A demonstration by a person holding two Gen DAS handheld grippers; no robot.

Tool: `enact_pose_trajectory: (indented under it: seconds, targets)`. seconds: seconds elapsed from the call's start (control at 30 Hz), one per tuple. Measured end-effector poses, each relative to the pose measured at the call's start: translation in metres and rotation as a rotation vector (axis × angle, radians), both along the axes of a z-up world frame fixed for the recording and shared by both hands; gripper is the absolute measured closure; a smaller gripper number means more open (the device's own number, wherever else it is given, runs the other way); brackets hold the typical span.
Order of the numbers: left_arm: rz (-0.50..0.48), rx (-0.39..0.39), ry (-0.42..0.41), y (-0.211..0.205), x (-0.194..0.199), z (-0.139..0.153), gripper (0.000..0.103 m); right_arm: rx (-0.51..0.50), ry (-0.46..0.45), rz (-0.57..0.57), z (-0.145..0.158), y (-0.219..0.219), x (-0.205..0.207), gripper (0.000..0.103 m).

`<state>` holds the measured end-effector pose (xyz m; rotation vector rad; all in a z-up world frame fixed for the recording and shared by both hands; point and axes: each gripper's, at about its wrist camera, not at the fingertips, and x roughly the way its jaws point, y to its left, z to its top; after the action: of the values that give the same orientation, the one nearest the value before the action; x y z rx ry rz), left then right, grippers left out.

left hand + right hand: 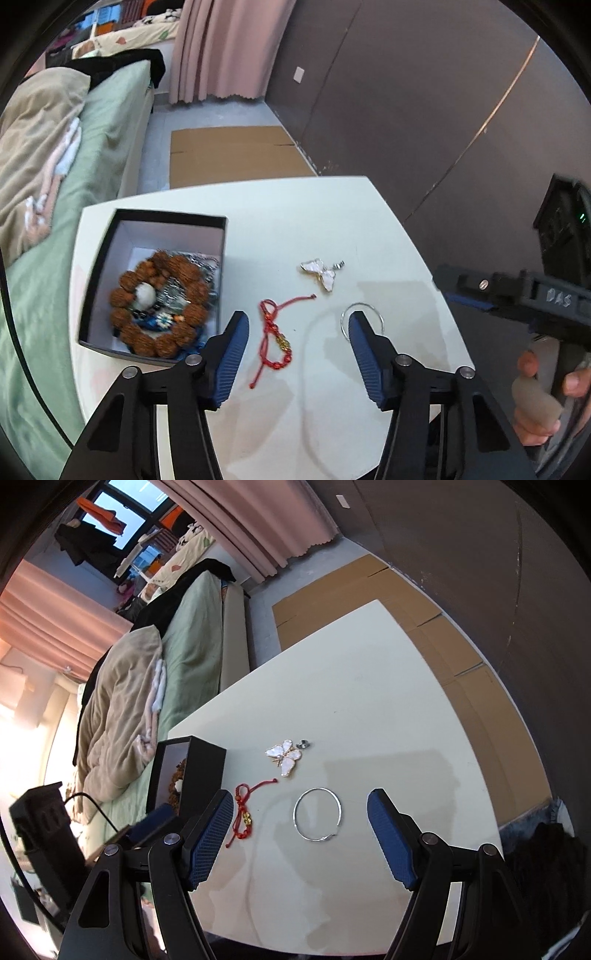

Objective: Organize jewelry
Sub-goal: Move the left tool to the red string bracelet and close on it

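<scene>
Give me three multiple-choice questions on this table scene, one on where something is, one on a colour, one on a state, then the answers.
1. Where is the brown bead bracelet?
A. in the black box
B. on the bed
C. in a claw

2. What colour is the knotted cord bracelet?
A. green
B. red
C. white

3. How is the left claw?
A. shut on the ring
B. open, holding nothing
C. shut on the cord

Answers:
1 A, the beads lie inside the box.
2 B, the cord is red with gold beads.
3 B, its jaws stand apart above the table.
</scene>
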<state>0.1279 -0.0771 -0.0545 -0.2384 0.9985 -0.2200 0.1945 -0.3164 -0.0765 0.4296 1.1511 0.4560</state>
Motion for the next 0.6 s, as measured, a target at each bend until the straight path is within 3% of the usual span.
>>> enact_pose_trajectory:
  seconds: [0.33, 0.6]
  targets:
    - [-0.034, 0.128, 0.076, -0.027, 0.006, -0.035, 0.052, 0.012, 0.000, -0.010, 0.002, -0.009, 0.001, 0.028]
    - [-0.030, 0.226, 0.086, -0.036, 0.010, -0.054, 0.052, 0.019, 0.000, -0.012, 0.003, -0.011, 0.001, 0.028]
